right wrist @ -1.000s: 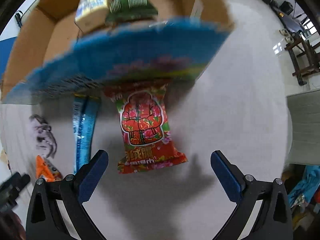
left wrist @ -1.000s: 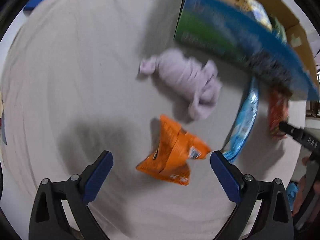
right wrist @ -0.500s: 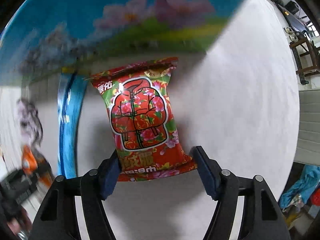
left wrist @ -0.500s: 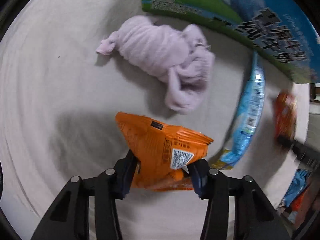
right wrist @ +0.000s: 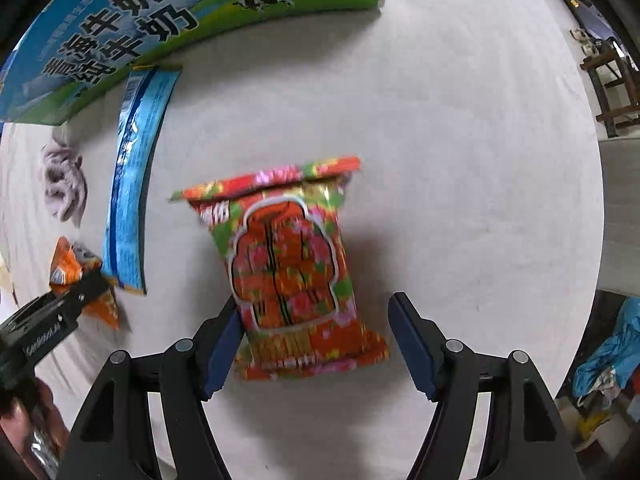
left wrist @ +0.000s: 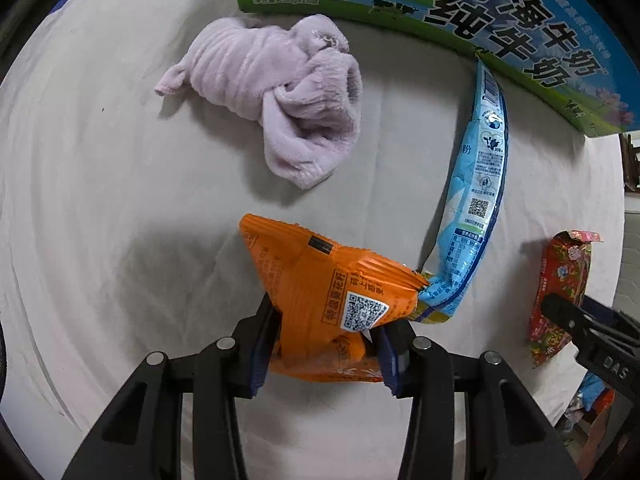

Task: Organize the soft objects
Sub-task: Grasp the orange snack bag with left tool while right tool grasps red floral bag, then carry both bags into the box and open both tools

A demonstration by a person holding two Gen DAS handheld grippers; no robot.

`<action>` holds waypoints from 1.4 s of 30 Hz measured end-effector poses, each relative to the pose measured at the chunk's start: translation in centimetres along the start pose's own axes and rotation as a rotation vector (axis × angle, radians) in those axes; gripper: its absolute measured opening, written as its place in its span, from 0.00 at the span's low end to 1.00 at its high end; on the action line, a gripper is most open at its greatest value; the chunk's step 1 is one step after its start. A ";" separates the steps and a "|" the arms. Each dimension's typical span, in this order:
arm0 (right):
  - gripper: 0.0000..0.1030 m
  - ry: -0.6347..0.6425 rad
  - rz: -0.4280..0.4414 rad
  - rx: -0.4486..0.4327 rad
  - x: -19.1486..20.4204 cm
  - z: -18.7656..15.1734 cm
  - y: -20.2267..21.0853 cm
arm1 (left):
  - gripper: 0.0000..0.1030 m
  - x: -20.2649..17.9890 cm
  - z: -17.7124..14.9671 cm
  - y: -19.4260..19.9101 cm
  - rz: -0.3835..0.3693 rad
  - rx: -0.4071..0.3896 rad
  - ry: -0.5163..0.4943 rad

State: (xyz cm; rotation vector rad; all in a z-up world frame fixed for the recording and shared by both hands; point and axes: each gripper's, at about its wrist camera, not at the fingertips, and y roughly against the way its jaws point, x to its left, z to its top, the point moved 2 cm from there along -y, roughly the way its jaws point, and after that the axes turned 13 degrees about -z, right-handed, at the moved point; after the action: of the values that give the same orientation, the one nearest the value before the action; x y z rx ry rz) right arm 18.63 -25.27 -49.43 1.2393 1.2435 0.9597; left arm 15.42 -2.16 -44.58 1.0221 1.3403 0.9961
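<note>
Left wrist view: the left gripper (left wrist: 324, 344) was clamped on the near end of the orange snack bag (left wrist: 324, 292), both blue pads pressed into the foil. The bag lay on the white cloth (left wrist: 120, 200), its right corner touching the near end of the long blue packet (left wrist: 476, 184). A lilac plush towel (left wrist: 288, 88) lay further off, just before the printed milk carton box (left wrist: 500, 12). The red floral packet (left wrist: 560, 284) sat at far right, with the other tool's finger in front of it.

Right wrist view: the right gripper (right wrist: 316, 344) straddled the red floral packet (right wrist: 288, 268). Its left pad touched the packet's edge; the right pad stood apart from it, so the jaws were not closed on it. The packet was motion-blurred.

Risks, judged: the one-sided contact could push the red packet sideways instead of seating it, and a late close could catch only the crimped seam. On the left, the puffed foil bag could slip from the pads on lifting, and its corner could drag the blue packet along.
</note>
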 end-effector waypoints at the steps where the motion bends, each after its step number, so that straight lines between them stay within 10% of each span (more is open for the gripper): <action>1: 0.72 0.008 -0.024 0.003 0.4 0.3 -0.3 | 0.40 -0.2 0.1 -0.1 0.006 0.000 -0.004; 13: 0.70 0.004 -0.099 0.001 2.6 -0.1 -0.5 | 0.40 -0.4 1.0 0.5 0.019 -0.001 -0.011; 17: 0.50 0.026 -0.107 -0.006 2.5 -0.8 -0.4 | 0.39 0.7 1.4 1.4 0.016 0.001 -0.009; 24: 0.47 0.047 -0.109 -0.007 3.0 -1.7 0.2 | 0.36 0.7 0.9 3.0 0.000 -0.010 -0.008; 42: 0.47 0.043 0.089 -0.147 1.9 -3.6 12.1 | 0.36 -4.8 1.3 16.1 -0.212 -0.172 -0.102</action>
State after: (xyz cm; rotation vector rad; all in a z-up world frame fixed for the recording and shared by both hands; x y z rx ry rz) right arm 16.69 -21.29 -37.43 1.1717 1.1368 1.1273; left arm 17.02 -2.49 -27.81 0.7735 1.2288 0.8712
